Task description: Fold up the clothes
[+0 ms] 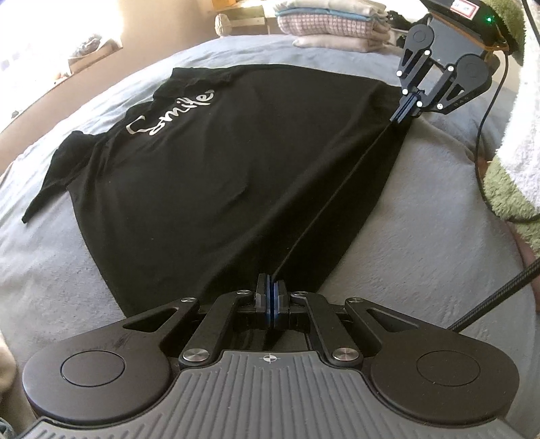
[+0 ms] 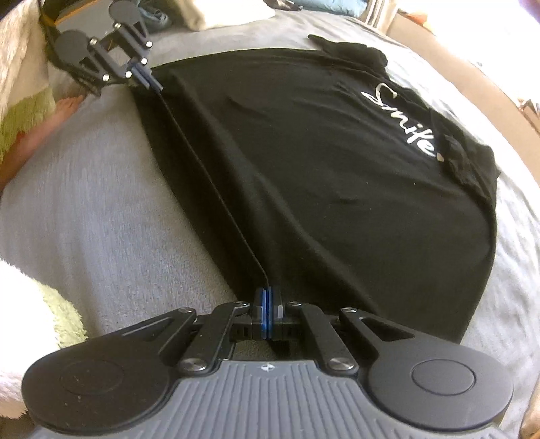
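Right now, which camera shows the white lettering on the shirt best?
The right wrist view: the lettering is brighter and sharper on the shirt. The left wrist view shows it duller, greyer and slanted.

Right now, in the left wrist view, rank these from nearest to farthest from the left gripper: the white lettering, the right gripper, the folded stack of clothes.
From the left gripper:
1. White lettering, ahead, left, on the black shirt.
2. Right gripper, far right, clamping the hem.
3. Folded stack, beyond the shirt.
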`<state>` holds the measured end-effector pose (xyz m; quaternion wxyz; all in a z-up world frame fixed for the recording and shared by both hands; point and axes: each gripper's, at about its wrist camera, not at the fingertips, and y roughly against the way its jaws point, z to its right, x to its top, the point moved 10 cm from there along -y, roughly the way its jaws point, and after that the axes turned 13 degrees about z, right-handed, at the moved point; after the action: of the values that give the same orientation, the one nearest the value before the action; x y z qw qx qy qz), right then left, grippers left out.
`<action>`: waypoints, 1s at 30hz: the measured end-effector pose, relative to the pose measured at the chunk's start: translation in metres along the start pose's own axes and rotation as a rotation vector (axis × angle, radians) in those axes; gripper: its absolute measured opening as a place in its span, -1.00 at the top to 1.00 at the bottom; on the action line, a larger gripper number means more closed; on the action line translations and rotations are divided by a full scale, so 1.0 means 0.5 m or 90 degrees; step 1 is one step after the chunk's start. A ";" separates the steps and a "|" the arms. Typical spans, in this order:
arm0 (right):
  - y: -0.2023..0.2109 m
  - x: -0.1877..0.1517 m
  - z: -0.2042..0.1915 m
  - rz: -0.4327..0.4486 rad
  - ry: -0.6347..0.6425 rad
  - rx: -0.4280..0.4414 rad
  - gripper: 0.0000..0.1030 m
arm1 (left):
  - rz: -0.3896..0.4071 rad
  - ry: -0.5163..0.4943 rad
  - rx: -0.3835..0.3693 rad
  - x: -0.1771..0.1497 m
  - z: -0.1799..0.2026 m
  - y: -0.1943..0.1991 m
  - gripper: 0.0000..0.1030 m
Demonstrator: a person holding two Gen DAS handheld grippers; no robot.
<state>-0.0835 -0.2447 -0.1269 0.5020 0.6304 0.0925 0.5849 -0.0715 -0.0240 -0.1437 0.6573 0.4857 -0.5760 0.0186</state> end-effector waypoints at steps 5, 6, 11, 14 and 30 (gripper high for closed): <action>-0.009 -0.013 -0.005 -0.017 0.003 0.009 1.00 | -0.011 0.006 -0.006 -0.004 -0.001 0.000 0.96; -0.006 -0.013 -0.004 -0.018 -0.001 0.009 0.99 | -0.012 0.008 -0.007 -0.005 -0.002 0.001 0.96; 0.009 -0.009 0.003 -0.022 -0.026 0.007 0.89 | -0.021 0.018 -0.009 -0.007 -0.006 0.001 0.93; 0.017 -0.007 0.007 -0.025 -0.041 0.006 0.74 | -0.025 0.042 -0.011 -0.007 -0.012 0.003 0.90; 0.004 0.099 0.054 0.057 -0.190 0.030 0.48 | -0.037 0.085 -0.013 -0.011 -0.015 0.006 0.68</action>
<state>-0.0472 -0.2250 -0.0884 0.4683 0.7256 0.0025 0.5042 -0.0696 -0.0144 -0.1451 0.6993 0.4931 -0.5169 0.0262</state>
